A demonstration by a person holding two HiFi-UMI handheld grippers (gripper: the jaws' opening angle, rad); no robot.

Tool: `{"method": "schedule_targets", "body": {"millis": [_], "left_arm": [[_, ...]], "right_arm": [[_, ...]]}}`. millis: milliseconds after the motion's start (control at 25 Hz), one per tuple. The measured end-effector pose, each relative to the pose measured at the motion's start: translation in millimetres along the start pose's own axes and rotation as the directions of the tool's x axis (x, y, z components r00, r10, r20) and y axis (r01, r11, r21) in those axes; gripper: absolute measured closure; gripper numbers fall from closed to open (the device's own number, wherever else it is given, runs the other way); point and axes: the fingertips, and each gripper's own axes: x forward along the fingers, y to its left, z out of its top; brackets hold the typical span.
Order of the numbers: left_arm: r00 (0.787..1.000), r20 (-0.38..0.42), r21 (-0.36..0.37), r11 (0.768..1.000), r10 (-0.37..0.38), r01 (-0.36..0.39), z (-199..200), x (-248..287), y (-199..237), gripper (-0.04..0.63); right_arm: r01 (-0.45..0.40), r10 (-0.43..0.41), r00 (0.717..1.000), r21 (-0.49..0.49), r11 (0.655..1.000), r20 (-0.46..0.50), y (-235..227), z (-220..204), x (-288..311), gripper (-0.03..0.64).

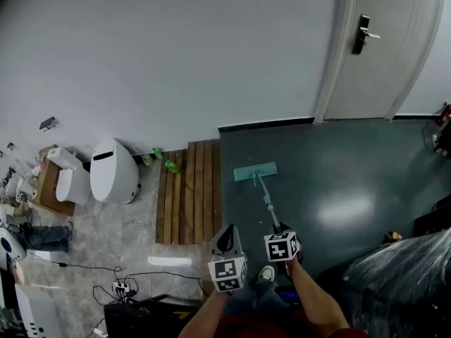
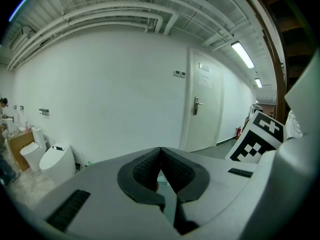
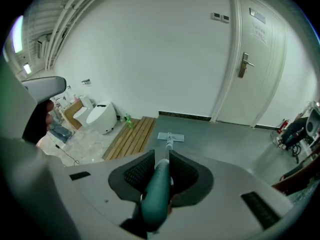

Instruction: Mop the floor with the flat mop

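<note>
flat mop (image 1: 255, 171) clamped by its handle in right hand-held gripper (image 3: 161, 158), left hand-held gripper (image 2: 160, 160) closed and empty; most of the floor (image 1: 352, 182) judged still unmopped.

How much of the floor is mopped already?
Hard to say: no clear wet streaks show on the floor, so nothing looks finished. In hand: the right gripper is shut on the mop handle, with the mop head flat near the wooden boards. The left gripper is shut and empty. Most of the floor seems left.
</note>
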Motion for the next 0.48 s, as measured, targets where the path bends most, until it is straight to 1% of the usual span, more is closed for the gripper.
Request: {"method": "schedule_targets", "body": {"millis": [240, 480], "left_arm": [[0.999, 0.011, -0.001, 0.999, -0.032, 0.032, -9, -24, 11, 0.581], [0.996, 0.041, -0.008, 0.997, -0.078, 0.078, -9, -55, 19, 0.58]], "right_arm": [[0.011, -0.011, 1.0, 0.009, 1.0, -0.006, 23, -22, -15, 0.518], [0.021, -0.02, 1.0, 0.023, 1.0, -0.02, 51, -47, -31, 0.518]]}}
